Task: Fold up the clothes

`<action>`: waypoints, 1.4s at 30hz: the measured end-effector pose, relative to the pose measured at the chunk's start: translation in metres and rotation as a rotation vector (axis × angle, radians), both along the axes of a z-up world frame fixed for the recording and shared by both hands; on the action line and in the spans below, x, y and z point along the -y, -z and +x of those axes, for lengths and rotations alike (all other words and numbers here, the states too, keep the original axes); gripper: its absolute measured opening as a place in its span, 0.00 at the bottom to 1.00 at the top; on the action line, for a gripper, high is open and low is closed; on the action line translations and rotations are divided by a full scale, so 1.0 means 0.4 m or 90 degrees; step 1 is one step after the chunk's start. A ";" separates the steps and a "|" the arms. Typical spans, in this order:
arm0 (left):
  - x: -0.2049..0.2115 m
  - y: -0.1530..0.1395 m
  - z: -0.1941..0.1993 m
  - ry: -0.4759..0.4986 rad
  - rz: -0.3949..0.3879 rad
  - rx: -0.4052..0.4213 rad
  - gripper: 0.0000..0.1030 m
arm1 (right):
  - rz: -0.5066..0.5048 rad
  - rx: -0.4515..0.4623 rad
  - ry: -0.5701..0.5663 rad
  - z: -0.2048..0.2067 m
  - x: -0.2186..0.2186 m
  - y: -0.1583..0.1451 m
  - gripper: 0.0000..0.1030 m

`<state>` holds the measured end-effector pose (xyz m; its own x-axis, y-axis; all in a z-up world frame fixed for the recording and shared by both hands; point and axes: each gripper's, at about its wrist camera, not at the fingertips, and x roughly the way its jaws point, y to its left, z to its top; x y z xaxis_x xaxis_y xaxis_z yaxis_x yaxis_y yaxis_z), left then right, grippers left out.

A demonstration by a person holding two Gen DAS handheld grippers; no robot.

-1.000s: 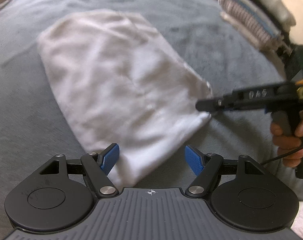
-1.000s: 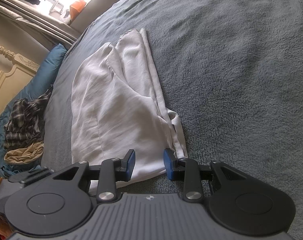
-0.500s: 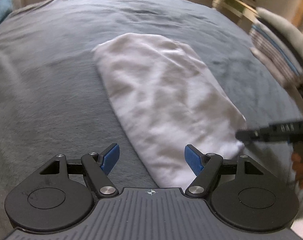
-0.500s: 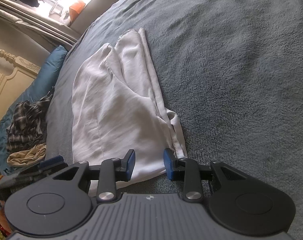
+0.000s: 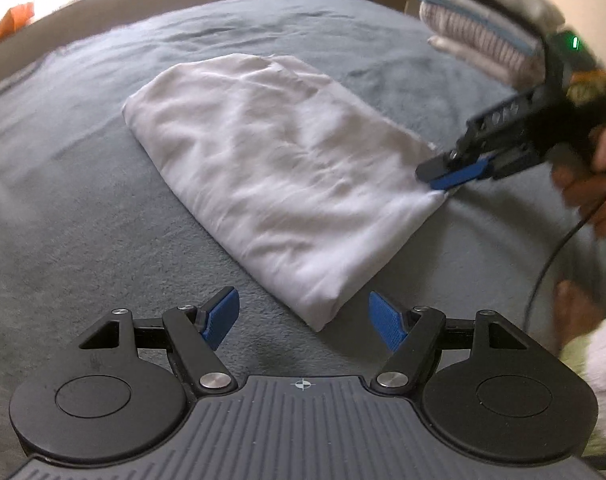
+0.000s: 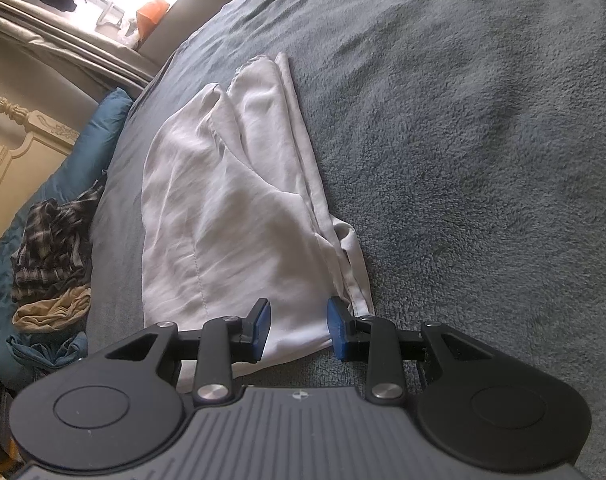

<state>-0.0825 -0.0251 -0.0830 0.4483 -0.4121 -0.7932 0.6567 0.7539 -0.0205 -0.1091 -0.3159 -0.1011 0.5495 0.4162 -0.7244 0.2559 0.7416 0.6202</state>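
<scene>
Grey fleece blanket (image 6: 463, 140) covers a bed. Folded white garment of thin, wrinkled fabric (image 5: 279, 168) lies flat on it, mid-bed. Left gripper (image 5: 303, 318), blue pads spread wide, hovers just short of the garment's near corner, nothing between the pads. Right gripper (image 6: 299, 326), pads partly apart, sits over another corner with white fabric showing between them; pads not pressing on it. Plaid and tan clothes heap (image 6: 55, 252) on teal bedding at one side. Stack of folded clothes (image 5: 483, 20) beyond the far edge.
</scene>
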 end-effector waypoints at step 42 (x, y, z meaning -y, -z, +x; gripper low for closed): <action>0.012 0.037 -0.001 -0.135 -0.063 0.025 0.70 | -0.008 0.008 -0.006 -0.001 -0.002 0.002 0.32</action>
